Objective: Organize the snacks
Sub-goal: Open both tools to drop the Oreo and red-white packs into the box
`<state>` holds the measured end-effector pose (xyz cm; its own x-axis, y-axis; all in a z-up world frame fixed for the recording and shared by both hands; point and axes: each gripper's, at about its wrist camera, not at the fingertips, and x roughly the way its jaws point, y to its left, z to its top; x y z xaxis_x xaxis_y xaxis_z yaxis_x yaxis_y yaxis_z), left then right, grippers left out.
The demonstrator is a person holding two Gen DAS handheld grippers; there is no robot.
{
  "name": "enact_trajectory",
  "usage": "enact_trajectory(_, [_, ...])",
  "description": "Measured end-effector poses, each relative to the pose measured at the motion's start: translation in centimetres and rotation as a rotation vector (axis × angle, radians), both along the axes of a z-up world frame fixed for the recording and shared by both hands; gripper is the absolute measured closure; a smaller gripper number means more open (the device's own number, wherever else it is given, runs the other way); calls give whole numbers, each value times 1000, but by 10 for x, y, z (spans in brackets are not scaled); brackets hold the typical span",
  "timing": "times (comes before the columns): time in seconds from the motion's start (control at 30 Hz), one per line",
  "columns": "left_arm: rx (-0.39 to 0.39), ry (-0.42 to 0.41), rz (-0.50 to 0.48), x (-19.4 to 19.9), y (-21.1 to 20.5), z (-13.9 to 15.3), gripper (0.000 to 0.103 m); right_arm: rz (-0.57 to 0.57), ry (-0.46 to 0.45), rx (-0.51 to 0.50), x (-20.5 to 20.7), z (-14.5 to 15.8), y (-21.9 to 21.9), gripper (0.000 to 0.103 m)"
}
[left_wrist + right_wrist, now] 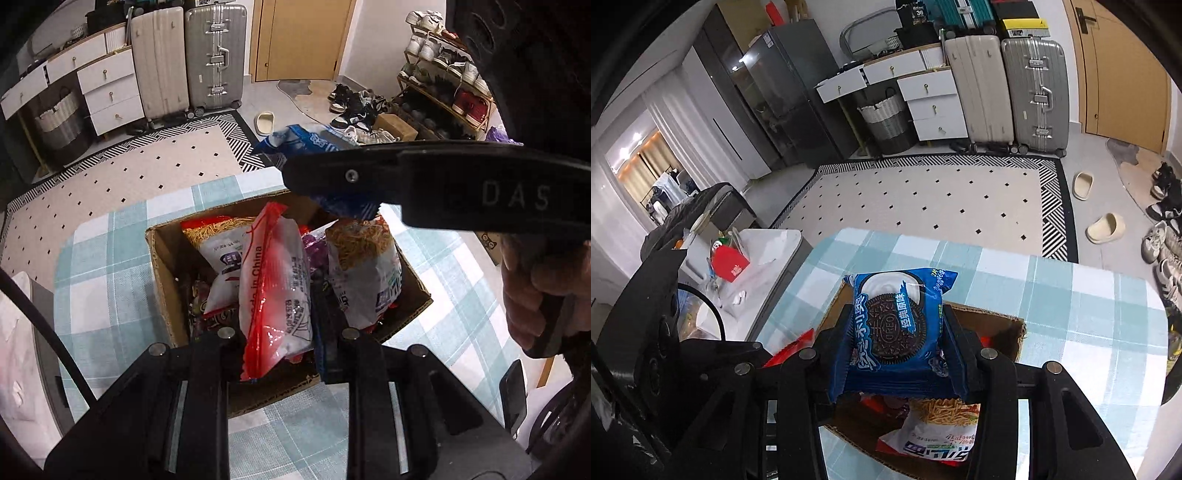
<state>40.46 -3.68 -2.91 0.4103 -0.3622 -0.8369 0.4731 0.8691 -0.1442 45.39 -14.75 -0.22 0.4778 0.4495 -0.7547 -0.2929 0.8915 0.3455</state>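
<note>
Status: mid-task, both hands loaded. The open brown corrugated cardboard box (162,280) on the teal-and-white checked surface (110,258) holds several packets: two white-and-orange noodle-stick snack bags (364,273), something purple between them, more wrappers underneath that I can't identify.

Left gripper (277,343): fingers closed down on the lower end of a red-and-white plastic snack bag with "Made in China" print (275,288). Bag stands roughly upright between the fingers, long axis running away from the camera, top end leaning slightly toward the far side of the box. It sits over the box interior, touching neighbouring bags; can't tell whether it's going in or coming out.

Right gripper (894,350): fingers clamped on both side edges of a blue Oreo cookie packet (895,325). Packet held above the box, printed face toward the camera, long axis pointing forward along the fingers, label text running along that axis. Left view shows it hovering past the far rim of the box.

Judgement: box partly filled, at least these two packets left to place. No loose snacks visible on the surface beside the box.
</note>
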Motion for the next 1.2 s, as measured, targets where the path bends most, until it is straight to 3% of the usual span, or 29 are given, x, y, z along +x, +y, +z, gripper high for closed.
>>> enact_trajectory(0.7, [35, 24, 19, 16, 1, -24, 82, 17, 27, -23, -2, -24, -1, 58])
enact_trajectory(0.87, [71, 20, 21, 15, -3, -24, 80, 14, 8, -17, -7, -23, -4, 52])
enact_trajectory(0.97, [84, 22, 26, 14, -2, -24, 75, 18, 12, -17, -9, -22, -2, 52])
enact_trajectory(1.03, [86, 14, 32, 14, 1, -22, 66, 25, 10, -21, -10, -21, -1, 52])
enact_trajectory(1.2, [49, 22, 61, 14, 11, -13, 53, 15, -5, -27, -14, -16, -4, 52])
